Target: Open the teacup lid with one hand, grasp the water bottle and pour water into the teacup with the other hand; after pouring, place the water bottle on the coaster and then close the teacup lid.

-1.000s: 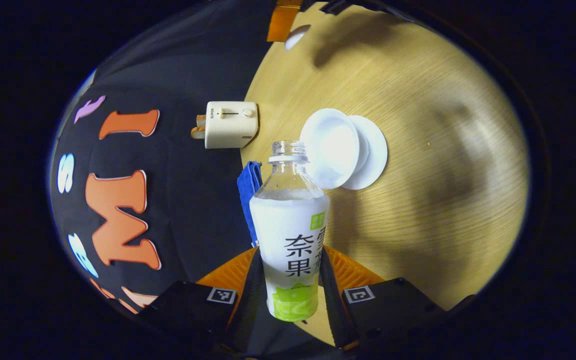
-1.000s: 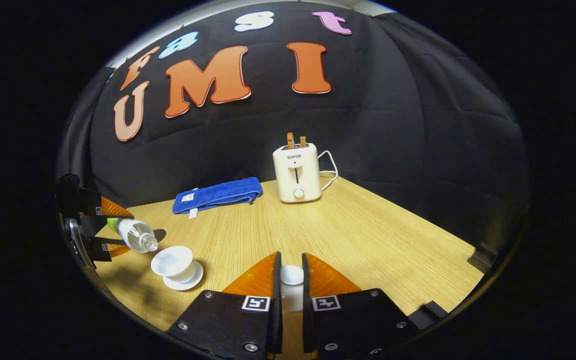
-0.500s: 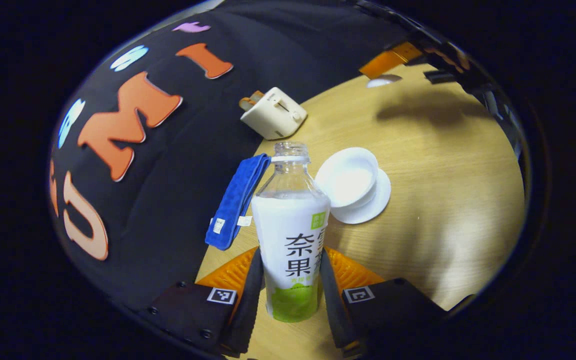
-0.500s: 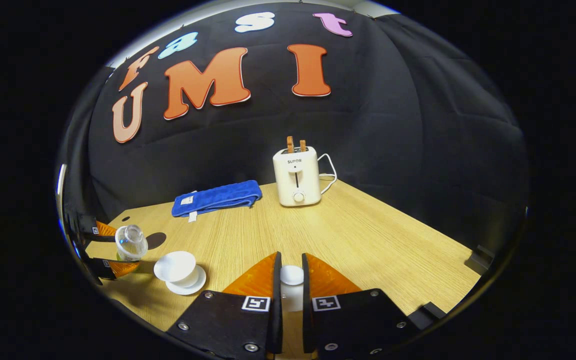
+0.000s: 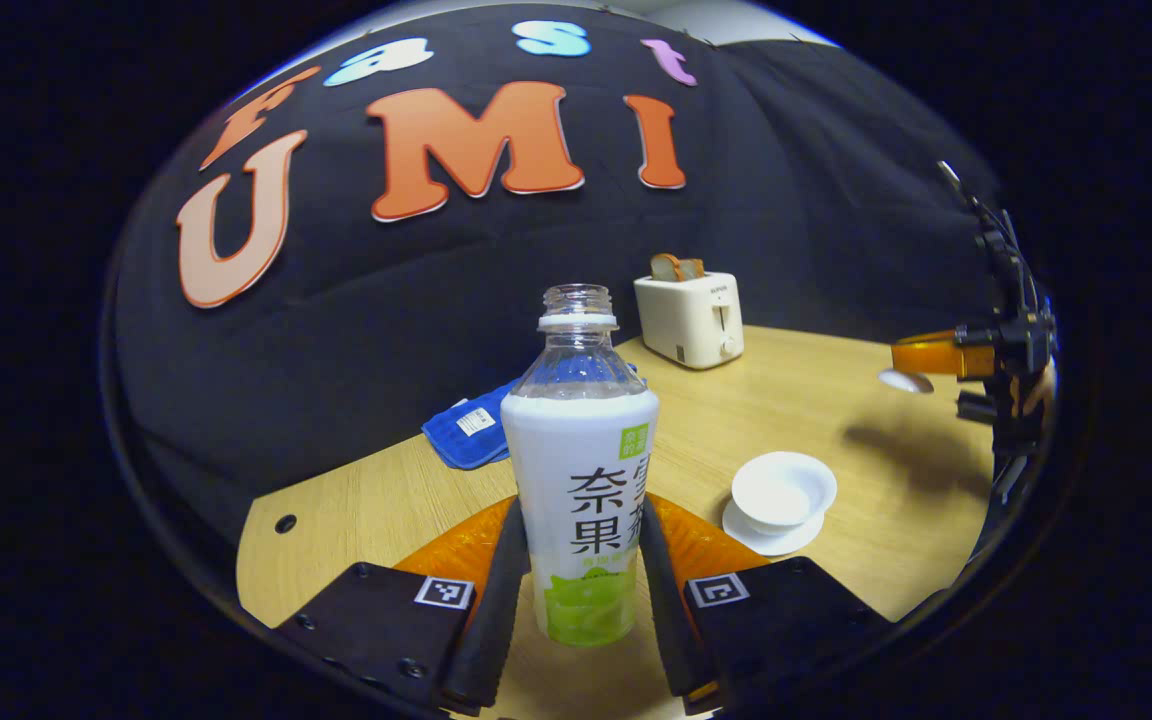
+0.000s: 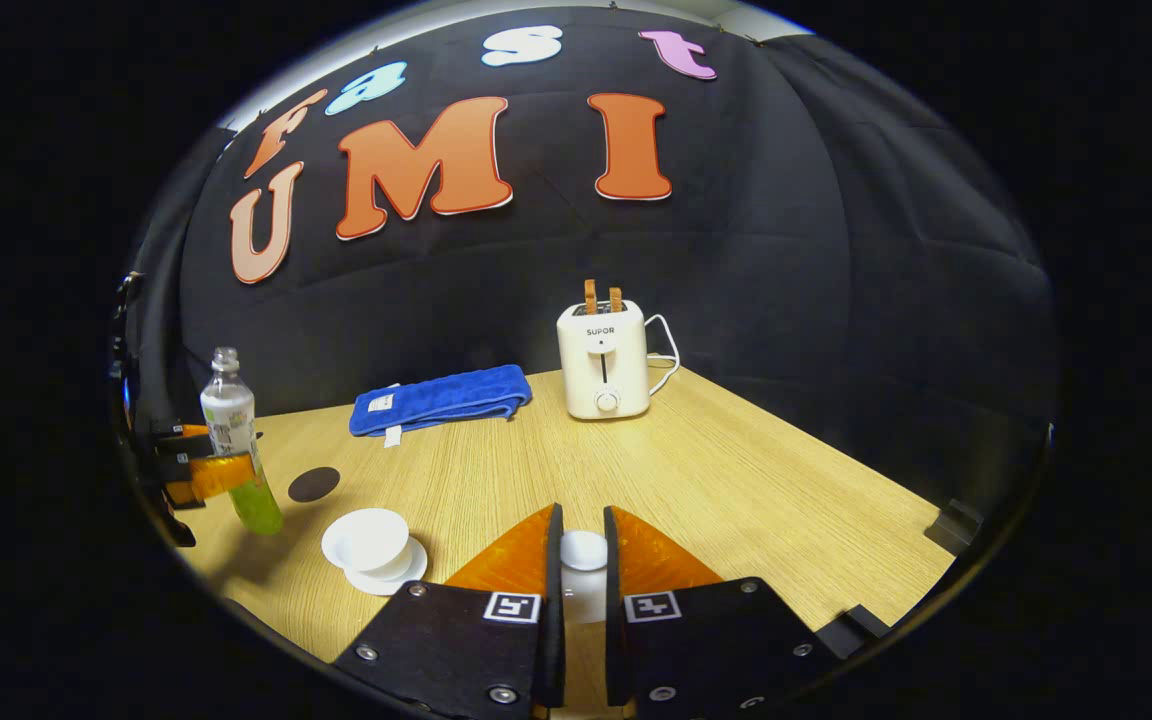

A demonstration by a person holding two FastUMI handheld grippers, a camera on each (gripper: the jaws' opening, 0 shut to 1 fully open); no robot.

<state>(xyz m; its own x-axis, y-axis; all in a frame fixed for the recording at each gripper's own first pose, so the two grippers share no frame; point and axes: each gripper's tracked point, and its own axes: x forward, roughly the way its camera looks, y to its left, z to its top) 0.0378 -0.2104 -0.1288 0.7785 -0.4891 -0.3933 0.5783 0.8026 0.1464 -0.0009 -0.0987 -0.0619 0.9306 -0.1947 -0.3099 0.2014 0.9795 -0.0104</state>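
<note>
While upright — water bottle (image 5: 581, 470) off-coaster (image 6: 314, 484)

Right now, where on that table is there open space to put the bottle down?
The widest bare patch of table lies right of the teacup and in front of the toaster. A smaller strip runs between the blue towel and the cup. The left end is crowded: bottle, dark coaster, cup and saucer.
</note>
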